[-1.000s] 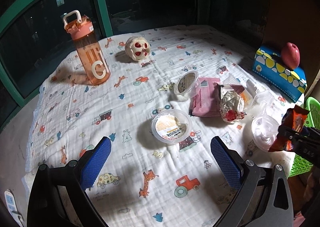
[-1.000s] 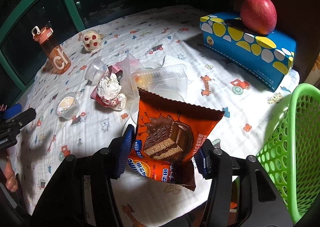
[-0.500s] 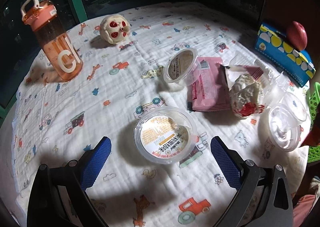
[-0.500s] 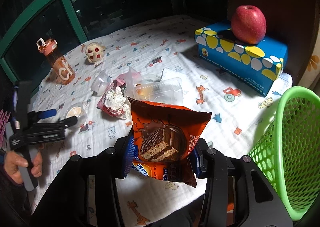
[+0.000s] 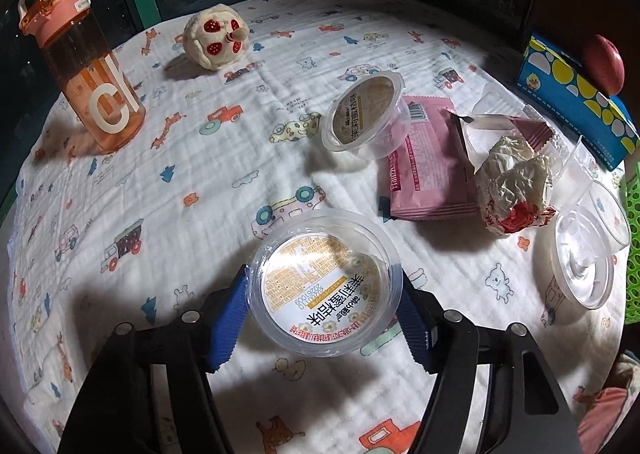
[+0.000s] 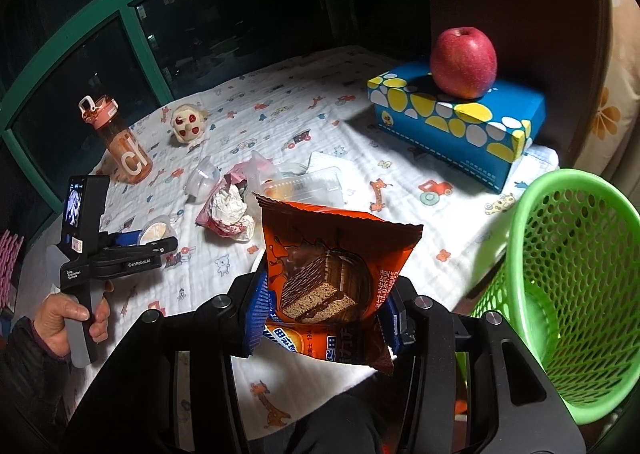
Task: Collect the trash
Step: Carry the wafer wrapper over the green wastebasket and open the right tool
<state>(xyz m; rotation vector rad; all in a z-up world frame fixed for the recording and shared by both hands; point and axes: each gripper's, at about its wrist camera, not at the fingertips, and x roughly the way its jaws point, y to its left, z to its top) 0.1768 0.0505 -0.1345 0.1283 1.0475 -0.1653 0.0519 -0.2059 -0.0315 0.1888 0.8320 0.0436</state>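
Note:
A clear plastic cup (image 5: 320,286) with a printed label stands on the patterned cloth (image 5: 200,193), between the blue pads of my left gripper (image 5: 323,280). The jaws are closing and the pads touch both sides of the cup. My right gripper (image 6: 326,294) is shut on an orange chocolate-cake wrapper (image 6: 332,254), held above the table edge just left of the green mesh basket (image 6: 572,274). On the cloth lie a second labelled cup (image 5: 366,113) on its side, a pink wrapper (image 5: 428,169), crumpled paper (image 5: 512,185) and clear plastic containers (image 5: 584,254).
An orange water bottle (image 5: 88,73) and a small plush toy (image 5: 216,33) stand at the far left. A blue tissue box (image 6: 456,121) with a red apple (image 6: 464,61) on it sits at the far right. A person's hand (image 6: 68,318) holds the left gripper's handle.
My left gripper came down and forward over the near cup, and its jaws narrowed onto it. My right gripper rose a little with the orange wrapper, and the basket shows larger.

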